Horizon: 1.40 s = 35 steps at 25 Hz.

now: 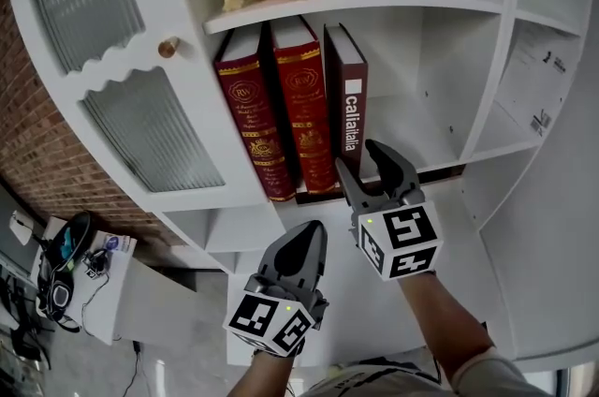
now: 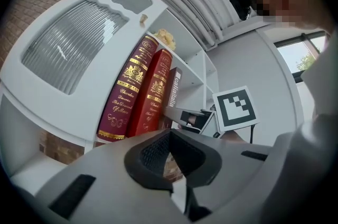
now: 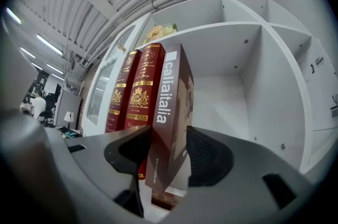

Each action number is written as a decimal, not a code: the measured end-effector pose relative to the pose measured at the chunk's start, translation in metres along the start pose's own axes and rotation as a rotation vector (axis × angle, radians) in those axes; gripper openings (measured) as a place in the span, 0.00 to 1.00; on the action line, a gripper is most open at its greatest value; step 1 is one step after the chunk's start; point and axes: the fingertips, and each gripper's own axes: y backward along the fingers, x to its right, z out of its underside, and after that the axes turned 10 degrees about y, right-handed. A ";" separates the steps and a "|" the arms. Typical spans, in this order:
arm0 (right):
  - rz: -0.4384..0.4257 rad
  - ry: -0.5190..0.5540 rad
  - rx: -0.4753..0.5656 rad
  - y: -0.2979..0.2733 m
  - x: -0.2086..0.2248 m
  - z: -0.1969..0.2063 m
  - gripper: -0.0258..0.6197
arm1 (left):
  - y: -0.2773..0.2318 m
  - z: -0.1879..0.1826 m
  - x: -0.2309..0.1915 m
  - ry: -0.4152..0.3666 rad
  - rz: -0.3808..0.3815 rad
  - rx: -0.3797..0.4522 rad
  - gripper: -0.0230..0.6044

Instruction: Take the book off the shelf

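White wooden shelf unit (image 1: 426,77), ahead of both grippers. Two tall red hardbacks with gold-stamped spines (image 1: 301,95), upright, just left of the tips of the right gripper (image 3: 169,153). Maroon hardback book with white spine lettering (image 1: 348,95), upright on the shelf board, touching the red pair, set between the right gripper's spread jaws; gap visible at the right pad. Left gripper (image 1: 315,228), below and left of the right one, jaws pressed together on nothing.

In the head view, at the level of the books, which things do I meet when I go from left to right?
glass door → left red book → right red book → brown book → divider
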 end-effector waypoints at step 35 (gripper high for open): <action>0.036 0.033 0.035 0.015 0.017 -0.009 0.27 | -0.015 0.011 0.014 -0.001 0.031 -0.018 0.05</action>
